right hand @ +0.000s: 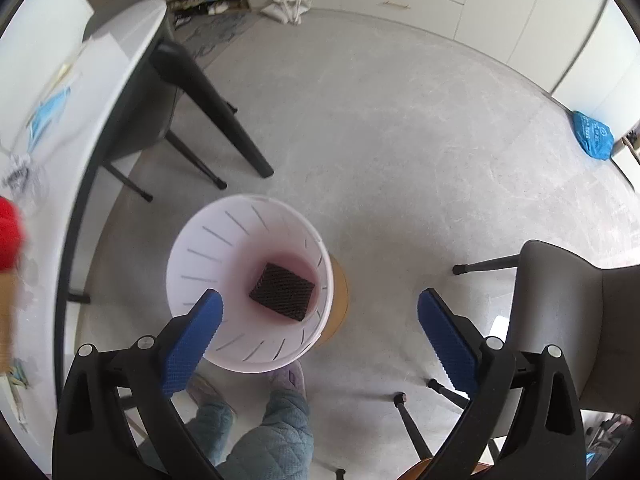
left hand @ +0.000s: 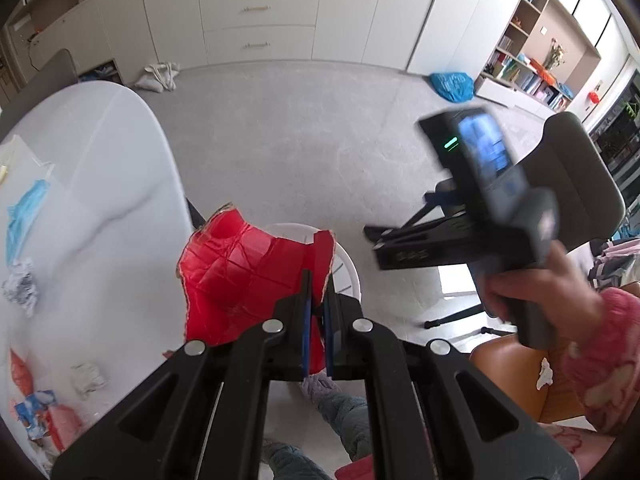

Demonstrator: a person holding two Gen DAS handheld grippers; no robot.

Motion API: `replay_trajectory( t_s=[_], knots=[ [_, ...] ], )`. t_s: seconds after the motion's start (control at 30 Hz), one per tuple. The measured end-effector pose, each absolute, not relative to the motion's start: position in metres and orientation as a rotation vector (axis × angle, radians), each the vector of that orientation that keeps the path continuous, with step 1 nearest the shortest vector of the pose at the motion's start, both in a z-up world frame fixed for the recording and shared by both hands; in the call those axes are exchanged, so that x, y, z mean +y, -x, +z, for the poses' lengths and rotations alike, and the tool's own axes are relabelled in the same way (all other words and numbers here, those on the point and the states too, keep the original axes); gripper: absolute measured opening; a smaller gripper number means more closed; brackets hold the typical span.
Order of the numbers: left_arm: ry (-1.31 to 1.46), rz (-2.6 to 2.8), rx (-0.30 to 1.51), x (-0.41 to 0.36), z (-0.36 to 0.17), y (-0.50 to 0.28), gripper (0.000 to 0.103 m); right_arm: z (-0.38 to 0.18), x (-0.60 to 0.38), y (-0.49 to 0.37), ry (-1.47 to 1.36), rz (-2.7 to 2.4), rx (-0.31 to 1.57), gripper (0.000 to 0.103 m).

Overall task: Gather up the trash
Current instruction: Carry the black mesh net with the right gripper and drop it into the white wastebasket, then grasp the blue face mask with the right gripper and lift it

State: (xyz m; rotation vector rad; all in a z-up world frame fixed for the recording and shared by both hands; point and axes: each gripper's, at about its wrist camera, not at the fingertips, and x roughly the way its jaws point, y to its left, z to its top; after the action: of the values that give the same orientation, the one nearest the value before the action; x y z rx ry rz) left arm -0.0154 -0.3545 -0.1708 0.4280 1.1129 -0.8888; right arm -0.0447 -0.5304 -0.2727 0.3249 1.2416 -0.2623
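The left gripper (left hand: 316, 312) pinches a crumpled red wrapper (left hand: 248, 276) above the white bin (right hand: 248, 292), while only the right wrist view, between the right gripper's (right hand: 320, 320) spread jaws, shows a dark pad (right hand: 283, 291) inside

Red creased wrapper (left hand: 256, 276), torn along pale edges, is held up off the tabletop, above the white slotted bin (right hand: 248, 292). Bin stands on the floor beside the table edge; one dark ribbed rectangular piece (right hand: 283, 291) lies flat on its bottom. Blue face mask (left hand: 25, 216), crumpled foil (left hand: 22, 286) and white wad (left hand: 89, 378) lie along the tabletop's near edge
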Motion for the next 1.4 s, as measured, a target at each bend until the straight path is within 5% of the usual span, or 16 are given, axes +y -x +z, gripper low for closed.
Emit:
replay_trajectory(
  t_s=[0.1,0.17,0.27,0.5,0.7,1.03,1.4],
  knots=[
    [-0.438,-0.877,1.168,-0.369,-0.193,0.010,0.013,-0.258,-0.538,0.051,-0.351,-0.274,1.218,0.098],
    [-0.445,-0.858,1.189,-0.375,-0.202,0.009,0.056,-0.252,-0.541,0.054,-0.367,-0.273,1.207,0.098],
    [-0.444,-0.832,1.142,-0.376,-0.198,0.011,0.073,-0.244,-0.542,0.051,-0.369,-0.269,1.200,0.098],
    [-0.328,-0.749,1.095,-0.337,-0.149,0.003,0.079,-0.204,-0.532,0.056,-0.361,-0.235,1.160,0.098],
    [-0.236,-0.580,0.965,-0.258,-0.080,0.008,0.095,-0.145,-0.502,0.050,-0.268,-0.175,1.076,0.101],
    [-0.093,-0.252,0.906,-0.116,-0.037,0.019,0.095,-0.076,-0.420,0.018,-0.165,0.029,0.940,0.101],
    [-0.019,-0.095,0.913,-0.025,-0.039,0.027,0.095,-0.079,-0.321,-0.042,-0.097,0.222,0.958,0.101]
  ],
)
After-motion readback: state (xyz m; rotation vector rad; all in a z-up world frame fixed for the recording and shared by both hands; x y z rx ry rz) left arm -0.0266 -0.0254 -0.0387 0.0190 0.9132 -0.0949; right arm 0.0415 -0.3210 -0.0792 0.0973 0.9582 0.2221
